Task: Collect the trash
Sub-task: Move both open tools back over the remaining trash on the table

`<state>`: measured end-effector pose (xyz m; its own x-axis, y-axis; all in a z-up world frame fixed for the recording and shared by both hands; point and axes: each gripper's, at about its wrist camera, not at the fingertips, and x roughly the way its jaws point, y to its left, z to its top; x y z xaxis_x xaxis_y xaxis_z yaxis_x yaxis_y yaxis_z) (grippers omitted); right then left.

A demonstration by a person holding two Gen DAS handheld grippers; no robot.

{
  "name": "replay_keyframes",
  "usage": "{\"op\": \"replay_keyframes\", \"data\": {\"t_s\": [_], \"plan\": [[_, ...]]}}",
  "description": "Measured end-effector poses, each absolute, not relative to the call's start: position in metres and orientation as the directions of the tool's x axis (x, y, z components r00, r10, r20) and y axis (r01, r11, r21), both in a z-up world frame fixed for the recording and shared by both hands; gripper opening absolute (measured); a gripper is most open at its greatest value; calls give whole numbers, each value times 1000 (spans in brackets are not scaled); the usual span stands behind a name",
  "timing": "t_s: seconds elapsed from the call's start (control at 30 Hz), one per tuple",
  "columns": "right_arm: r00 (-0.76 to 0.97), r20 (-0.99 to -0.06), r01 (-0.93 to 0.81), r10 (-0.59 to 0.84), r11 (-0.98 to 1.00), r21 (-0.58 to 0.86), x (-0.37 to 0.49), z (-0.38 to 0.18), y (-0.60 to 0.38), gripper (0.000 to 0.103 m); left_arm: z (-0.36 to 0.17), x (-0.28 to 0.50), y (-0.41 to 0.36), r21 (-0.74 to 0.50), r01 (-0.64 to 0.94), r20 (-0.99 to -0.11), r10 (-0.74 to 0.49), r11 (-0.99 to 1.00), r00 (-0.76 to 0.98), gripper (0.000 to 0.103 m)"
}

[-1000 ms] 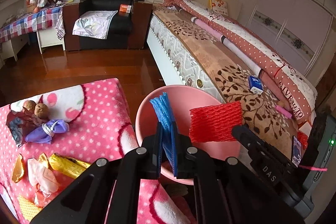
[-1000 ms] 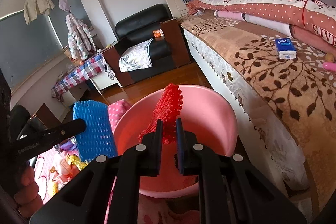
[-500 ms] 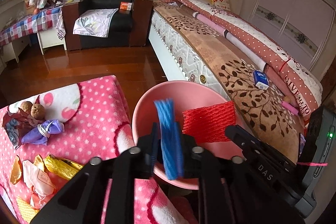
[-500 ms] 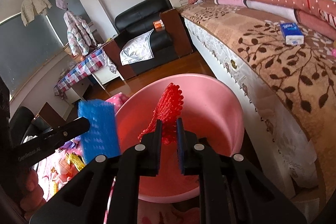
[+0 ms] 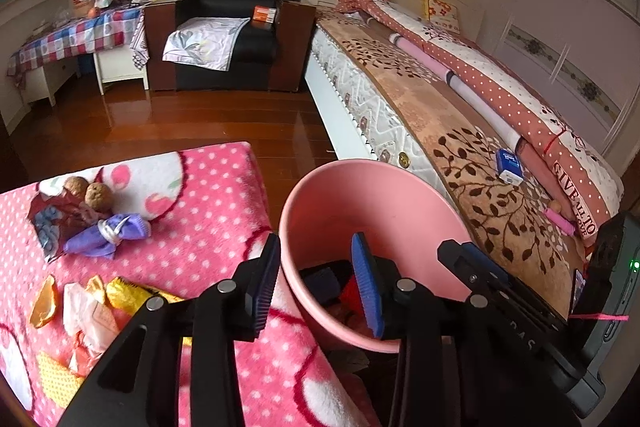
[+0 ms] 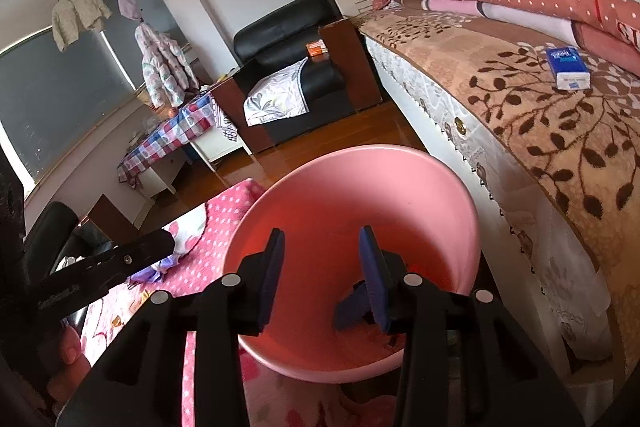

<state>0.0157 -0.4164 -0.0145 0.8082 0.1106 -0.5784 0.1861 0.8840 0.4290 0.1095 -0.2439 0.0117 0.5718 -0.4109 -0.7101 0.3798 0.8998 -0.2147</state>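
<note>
A pink bin (image 5: 384, 203) stands between the pink dotted table and the bed; it also shows in the right wrist view (image 6: 360, 195). My left gripper (image 5: 316, 267) is open and empty over the bin's near rim. My right gripper (image 6: 322, 259) is open and empty over the bin. A blue foam net (image 5: 322, 279) and a red foam net (image 5: 350, 293) lie inside the bin; the blue one shows in the right wrist view (image 6: 350, 305). Wrappers (image 5: 88, 307), an orange peel (image 5: 42, 303), a purple wrapper (image 5: 106, 233) and two walnuts (image 5: 88, 189) lie on the table.
The pink dotted tablecloth (image 5: 200, 227) covers the table on the left. The bed (image 5: 460, 131) runs along the right with a blue tissue pack (image 5: 509, 166) on it. A black armchair (image 5: 236, 27) and a checkered table (image 5: 76, 35) stand across the wooden floor.
Both grippers have opened. The blue and red foam nets have dropped from them into the pink bin.
</note>
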Motion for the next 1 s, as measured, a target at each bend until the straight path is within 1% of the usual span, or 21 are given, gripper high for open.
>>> {"op": "replay_keyframes", "data": {"t_s": [0.23, 0.63, 0.87, 1.0], "plan": [[809, -577, 168, 117, 894, 416, 6, -8, -405, 40, 8, 97, -227, -213, 354, -721, -391, 911, 573, 37], [785, -585, 72, 206, 906, 416, -8, -2, -355, 40, 11, 71, -173, -209, 273, -724, -336, 939, 602, 37], [776, -583, 11, 240, 919, 393, -20, 8, -323, 40, 12, 54, -128, -208, 188, -721, -281, 960, 634, 37], [764, -587, -15, 267, 918, 397, -27, 9, -308, 40, 10, 40, -109, -160, 158, -720, -224, 974, 657, 37]]}}
